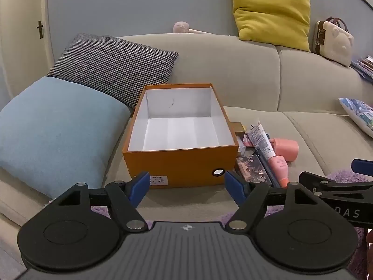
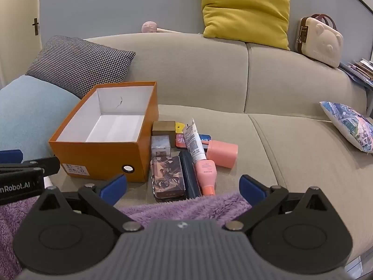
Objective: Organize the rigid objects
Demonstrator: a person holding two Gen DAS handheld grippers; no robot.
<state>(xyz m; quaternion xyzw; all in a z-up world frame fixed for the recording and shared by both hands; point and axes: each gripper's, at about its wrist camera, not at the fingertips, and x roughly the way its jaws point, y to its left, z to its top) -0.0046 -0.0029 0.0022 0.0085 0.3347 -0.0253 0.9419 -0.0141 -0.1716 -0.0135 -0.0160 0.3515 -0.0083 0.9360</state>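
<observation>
An open orange shoebox [image 1: 179, 161] [image 2: 102, 161] with a white, empty inside stands on the beige sofa. Right of it lies a pile of small items: a printed tin [image 2: 167, 177], a dark blue case [image 2: 190, 175], a pink bottle [image 2: 206, 172], a white tube [image 2: 193, 140], a pink cup [image 2: 222, 152] on its side, a brown box [image 2: 163, 128] and a pale cube box [image 2: 160, 145]. My left gripper [image 1: 187, 186] is open in front of the shoebox, nothing between its fingers. My right gripper [image 2: 184, 187] is open just short of the pile, also holding nothing.
A light blue cushion [image 1: 53, 135] and a houndstooth cushion [image 1: 112, 67] lie left of the box. A yellow cushion [image 2: 244, 9] and a cream case [image 2: 320, 42] sit on the sofa back. A printed cushion [image 2: 349, 123] lies at right. Purple fleece [image 2: 186, 206] covers the near edge.
</observation>
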